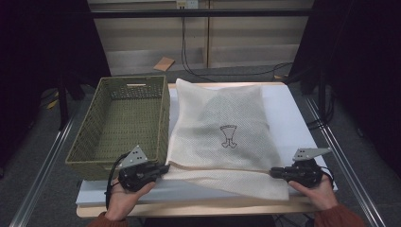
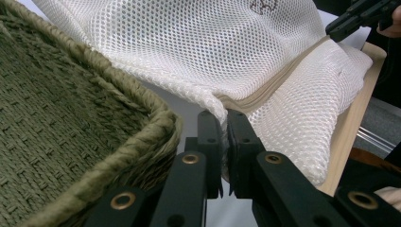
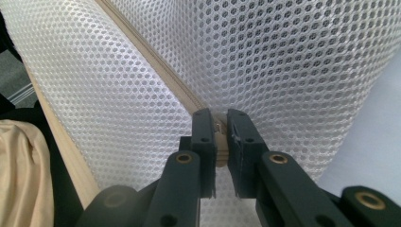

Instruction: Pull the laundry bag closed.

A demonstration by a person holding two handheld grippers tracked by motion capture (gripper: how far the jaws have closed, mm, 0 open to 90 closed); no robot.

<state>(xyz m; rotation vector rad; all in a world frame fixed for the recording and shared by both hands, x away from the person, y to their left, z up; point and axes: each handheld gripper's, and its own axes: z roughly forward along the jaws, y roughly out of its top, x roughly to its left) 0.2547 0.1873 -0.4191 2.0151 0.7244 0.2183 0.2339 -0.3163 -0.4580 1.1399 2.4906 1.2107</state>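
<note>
From the high view, a white mesh laundry bag (image 1: 222, 137) with a small dark printed emblem lies on the white surface (image 1: 293, 118), beside a woven olive-green basket (image 1: 94, 137); the left gripper (image 1: 163, 169) and right gripper (image 1: 273, 173) sit at its two near corners. In the left gripper view, the jaws are clenched on the bag's folded edge (by the zip seam). In the right gripper view, the jaws clamp the beige zip band (image 3: 189, 97)
</note>
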